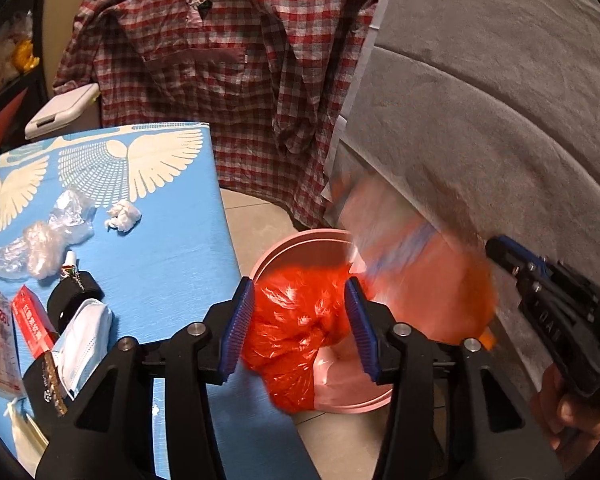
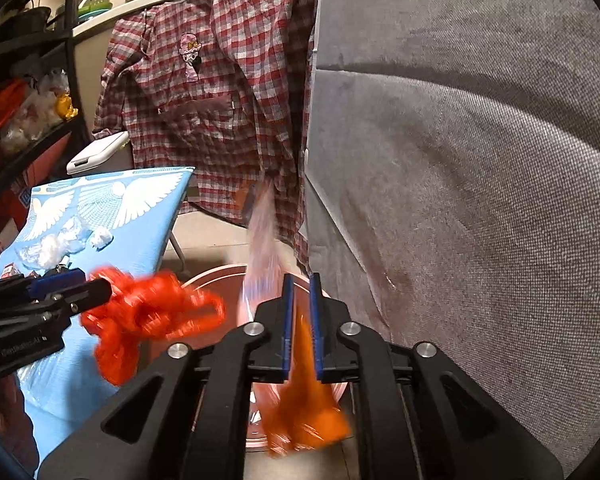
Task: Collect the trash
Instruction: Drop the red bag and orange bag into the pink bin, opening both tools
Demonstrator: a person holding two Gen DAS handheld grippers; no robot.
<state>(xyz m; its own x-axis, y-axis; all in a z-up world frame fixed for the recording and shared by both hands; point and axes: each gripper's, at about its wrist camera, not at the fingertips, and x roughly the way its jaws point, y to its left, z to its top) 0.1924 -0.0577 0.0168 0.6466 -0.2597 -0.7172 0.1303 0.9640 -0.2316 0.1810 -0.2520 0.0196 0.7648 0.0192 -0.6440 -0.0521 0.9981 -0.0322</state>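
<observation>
A pink bin [image 1: 296, 240] stands on the floor between the blue table [image 1: 160, 248] and a grey sofa [image 1: 500, 120]. A crumpled red plastic bag [image 1: 296, 320] sits between the wide-apart fingers of my left gripper [image 1: 300, 320], over the bin; in the right wrist view the bag [image 2: 148, 316] hangs at the left gripper's tip. My right gripper [image 2: 302, 320] is shut on a blurred orange and clear wrapper [image 2: 300, 412] above the bin [image 2: 216, 276]; it shows in the left wrist view [image 1: 400, 248].
On the table lie clear plastic wrap [image 1: 44, 240], a white tissue wad [image 1: 122, 216], a face mask [image 1: 86, 332], red-and-white cartons [image 1: 4, 340] and a black object [image 1: 70, 296]. A plaid shirt [image 1: 228, 60] hangs behind. Shelves [image 2: 20, 100] stand at left.
</observation>
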